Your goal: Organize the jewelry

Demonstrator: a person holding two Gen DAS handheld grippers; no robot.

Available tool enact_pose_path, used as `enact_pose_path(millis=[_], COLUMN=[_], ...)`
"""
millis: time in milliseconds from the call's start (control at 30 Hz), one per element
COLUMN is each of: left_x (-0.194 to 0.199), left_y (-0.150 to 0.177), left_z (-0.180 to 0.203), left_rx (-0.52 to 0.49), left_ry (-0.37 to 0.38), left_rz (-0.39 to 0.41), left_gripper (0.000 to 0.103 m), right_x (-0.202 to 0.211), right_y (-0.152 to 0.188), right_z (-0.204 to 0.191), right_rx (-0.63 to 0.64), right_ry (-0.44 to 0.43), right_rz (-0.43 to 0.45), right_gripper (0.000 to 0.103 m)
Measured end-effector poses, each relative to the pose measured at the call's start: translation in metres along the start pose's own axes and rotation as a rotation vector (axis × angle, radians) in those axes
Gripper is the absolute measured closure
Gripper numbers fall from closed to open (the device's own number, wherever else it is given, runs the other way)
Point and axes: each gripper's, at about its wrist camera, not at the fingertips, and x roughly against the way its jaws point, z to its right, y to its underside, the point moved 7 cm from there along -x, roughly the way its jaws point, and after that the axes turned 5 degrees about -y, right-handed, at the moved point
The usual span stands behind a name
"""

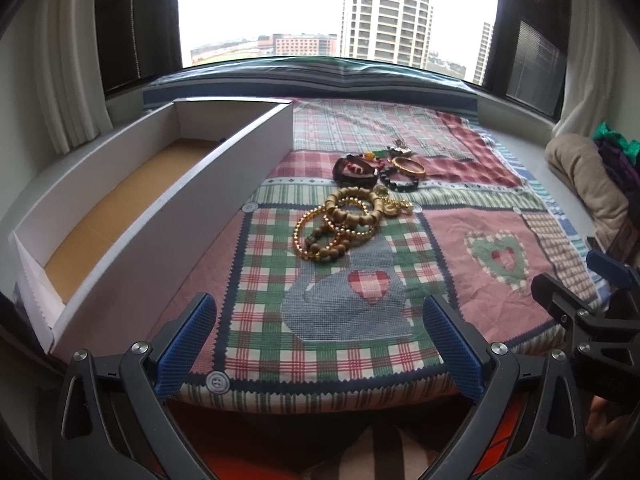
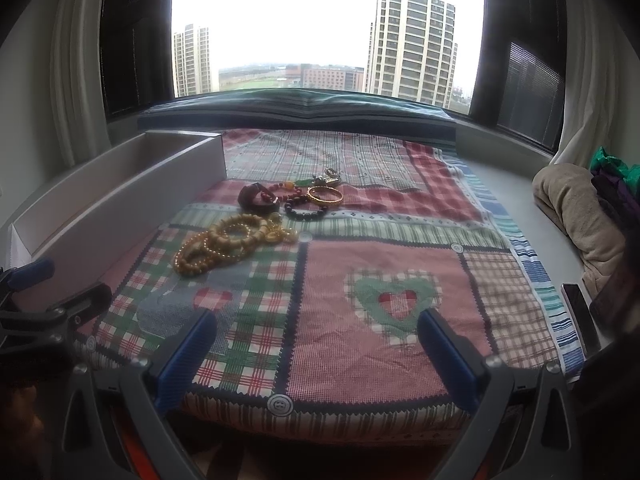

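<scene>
A tangle of jewelry lies on a patchwork cloth [image 1: 360,352] by a high-rise window: gold and wooden bead bracelets [image 1: 340,222] heaped in the near pile, and just beyond them a dark band [image 1: 354,171], a black bead bracelet [image 1: 398,184], a gold bangle [image 1: 409,167] and small trinkets [image 1: 398,150]. To the left, touching the cloth's edge, stands a long white box [image 1: 168,216] with a brown floor, apparently bare and likely meant to receive the pieces. Both tools hover at the near edge, well apart from the pile: the left gripper [image 1: 320,344] and the right gripper [image 2: 316,354] each spread wide and carrying nothing, seemingly poised for a first pick. Folded fabric [image 2: 576,216] sits far right.
</scene>
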Motion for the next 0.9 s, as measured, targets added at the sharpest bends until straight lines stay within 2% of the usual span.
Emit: enact_pose_path(millis=[367,600,900], left_x=[-0.0012,-0.0003,0.0016], left_y=[0.0021,0.0009,0.0017], left_z=[0.0003,0.0005,0.0067], left_rx=[0.019,0.008,-0.029], left_ry=[0.004,-0.043,-0.05], left_rz=[-0.007,0.008,0.033], left_gripper=[0.0,0.0,0.0], right_x=[0.0035,0.0036,0.0008], right_y=[-0.0036,-0.0025,-0.001], right_z=[0.0047,0.0081,0.0063], right_rx=[-0.022,-0.026,-0.012], right_ry=[0.004,0.012,0.022], right_rz=[0.022,0.023,0.015], right_gripper=[0.001,0.001,0.001])
